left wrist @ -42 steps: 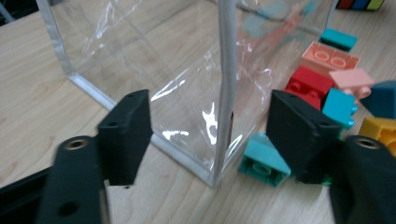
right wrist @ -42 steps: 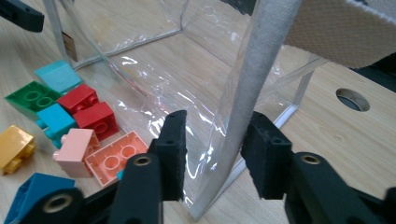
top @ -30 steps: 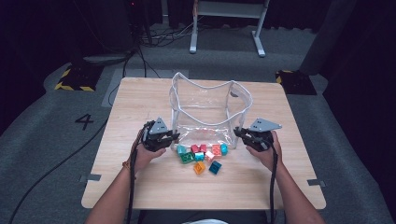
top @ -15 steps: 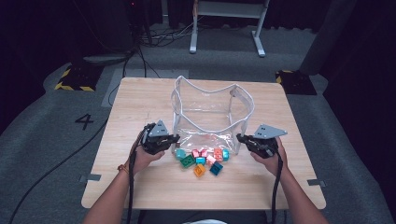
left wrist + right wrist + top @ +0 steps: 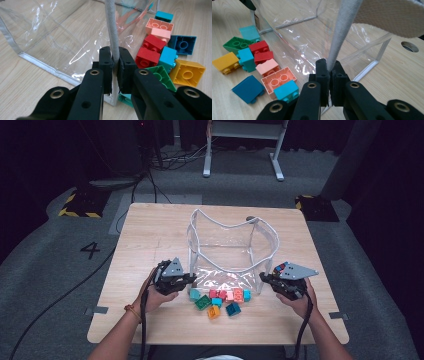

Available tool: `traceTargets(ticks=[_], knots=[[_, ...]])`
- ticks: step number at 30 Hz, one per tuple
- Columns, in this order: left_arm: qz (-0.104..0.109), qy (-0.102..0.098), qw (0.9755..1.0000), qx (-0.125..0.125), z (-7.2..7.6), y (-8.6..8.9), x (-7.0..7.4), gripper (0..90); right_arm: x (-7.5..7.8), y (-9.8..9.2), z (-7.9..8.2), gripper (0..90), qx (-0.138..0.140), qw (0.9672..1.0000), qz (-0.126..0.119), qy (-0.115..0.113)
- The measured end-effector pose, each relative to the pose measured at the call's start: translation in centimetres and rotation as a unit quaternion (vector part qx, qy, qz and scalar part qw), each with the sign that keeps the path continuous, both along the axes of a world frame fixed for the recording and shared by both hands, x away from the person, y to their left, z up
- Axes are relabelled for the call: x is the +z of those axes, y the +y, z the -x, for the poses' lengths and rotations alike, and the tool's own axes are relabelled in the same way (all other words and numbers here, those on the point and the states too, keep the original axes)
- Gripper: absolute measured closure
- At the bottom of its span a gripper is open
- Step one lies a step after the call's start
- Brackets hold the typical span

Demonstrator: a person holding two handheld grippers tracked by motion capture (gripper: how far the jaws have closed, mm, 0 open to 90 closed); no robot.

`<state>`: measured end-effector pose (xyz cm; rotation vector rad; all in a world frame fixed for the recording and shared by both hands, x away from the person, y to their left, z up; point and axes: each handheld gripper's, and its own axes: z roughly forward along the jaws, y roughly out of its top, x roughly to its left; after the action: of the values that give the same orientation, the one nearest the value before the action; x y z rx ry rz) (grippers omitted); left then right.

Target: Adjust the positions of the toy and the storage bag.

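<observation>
Bag: a clear bag (image 5: 231, 251) was stood open at mid-table, held by its grey-edged front corners (probably to spread the mouth).
Left gripper (image 5: 115, 65): clamped on the left corner edge.
Right gripper (image 5: 330, 68): clamped on the right corner edge.
Blocks (image 5: 220, 300): left loose just before the bag.

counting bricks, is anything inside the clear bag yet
Nothing shows inside the clear bag; through its walls only bare table appears. The toy bricks lie outside, along its front edge.
</observation>
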<state>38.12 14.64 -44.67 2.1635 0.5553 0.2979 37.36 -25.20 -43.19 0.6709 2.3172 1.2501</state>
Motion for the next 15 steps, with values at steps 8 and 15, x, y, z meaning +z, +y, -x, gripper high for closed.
traceTargets(ticks=[8,15], knots=[[0.011,-0.007,0.9999,0.008,0.9,0.8,0.0,80.7,0.1,-0.1,1.1,79.8,0.011,0.9999,0.007,-0.004],[0.008,-0.009,0.9994,0.032,1.5,2.5,-0.1,65.3,0.7,-2.0,1.7,55.2,0.011,0.9996,0.022,-0.011]])
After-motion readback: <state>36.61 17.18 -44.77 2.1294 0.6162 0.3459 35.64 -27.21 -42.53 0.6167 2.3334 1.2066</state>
